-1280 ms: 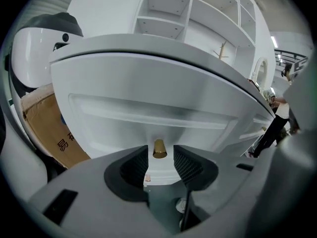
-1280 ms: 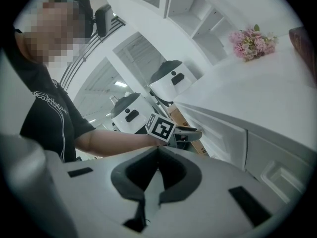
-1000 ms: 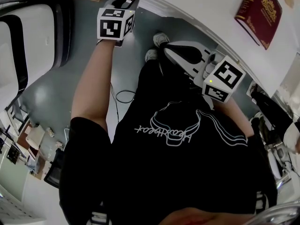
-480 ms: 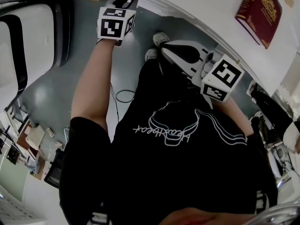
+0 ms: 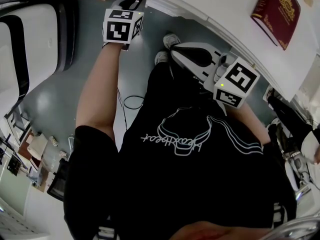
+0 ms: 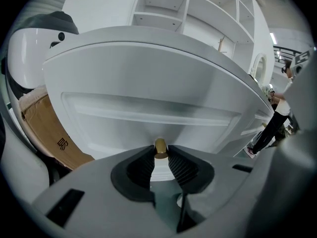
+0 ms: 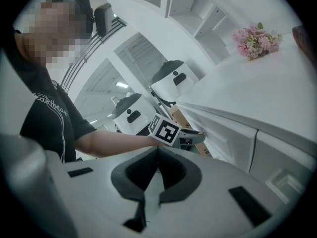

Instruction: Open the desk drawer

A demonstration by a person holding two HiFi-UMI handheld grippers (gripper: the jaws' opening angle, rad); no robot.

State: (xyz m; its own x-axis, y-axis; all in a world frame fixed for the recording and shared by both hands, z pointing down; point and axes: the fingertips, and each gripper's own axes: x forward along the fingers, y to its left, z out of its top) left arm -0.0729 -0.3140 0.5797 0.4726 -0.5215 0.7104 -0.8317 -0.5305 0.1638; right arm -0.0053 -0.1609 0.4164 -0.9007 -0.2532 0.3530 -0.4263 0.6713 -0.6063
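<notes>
The white desk drawer front fills the left gripper view, closed, with a small brass knob at its lower middle. My left gripper is shut on that knob, its ribbed pads pressing both sides. In the head view the left gripper reaches under the desk edge, where its jaws are hidden. My right gripper hangs away from the desk above the floor. In its own view the right gripper is shut with nothing in it, facing the left gripper at the drawer.
A dark red book lies on the desk top and pink flowers stand farther along it. A cardboard box leans left of the drawer, beside white rounded machines. A cable loops on the grey floor by the person's shoes.
</notes>
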